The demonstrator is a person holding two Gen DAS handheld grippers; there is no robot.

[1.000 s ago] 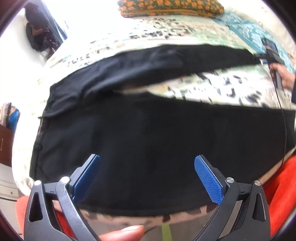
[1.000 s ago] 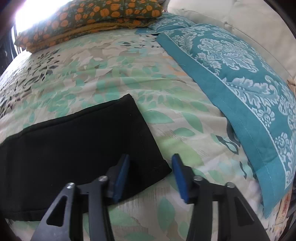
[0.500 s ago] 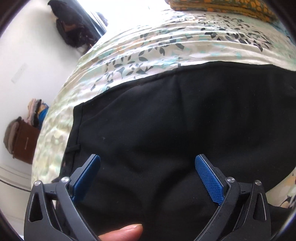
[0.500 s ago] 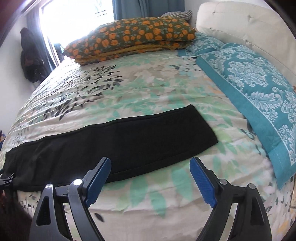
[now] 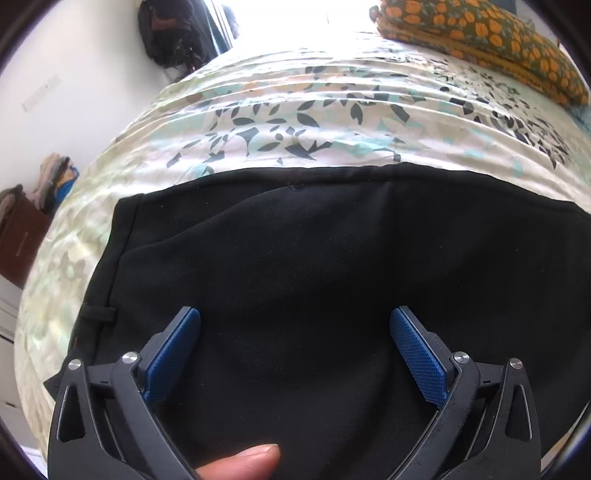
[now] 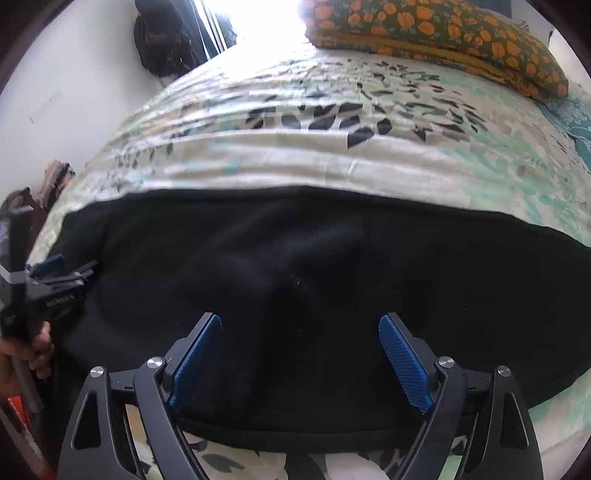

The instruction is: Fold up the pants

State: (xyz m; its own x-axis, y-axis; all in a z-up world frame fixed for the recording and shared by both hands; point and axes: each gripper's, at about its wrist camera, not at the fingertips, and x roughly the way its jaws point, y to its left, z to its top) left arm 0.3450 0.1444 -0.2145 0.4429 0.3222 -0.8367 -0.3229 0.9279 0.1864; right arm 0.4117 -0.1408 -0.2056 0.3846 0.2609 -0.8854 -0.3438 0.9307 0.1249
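Two grippers hang over a pair of black pants [image 5: 314, 280] spread flat across a bed [image 5: 295, 122] with a leaf-print cover. Seen from the left wrist, the left gripper [image 5: 295, 354] points down at the dark cloth with its jaws spread wide and nothing caught between the blue pads [image 5: 417, 354]; the waistband [image 5: 114, 258] with a belt loop [image 5: 99, 314] lies just to the left of it, and a thumb tip [image 5: 243, 461] shows at the near edge. Seen from the right wrist, the right gripper [image 6: 299, 354] has just been opening and now stands wide too, with only flat cloth below the gap and no pad pressing on it. The pants run left to right, their near hem just behind this gripper's fingers. At the far left edge of that view the left gripper rests over the cloth, held by a hand [image 6: 22, 354]. An orange-flowered pillow [image 6: 436, 33] lies at the far right of the bed.
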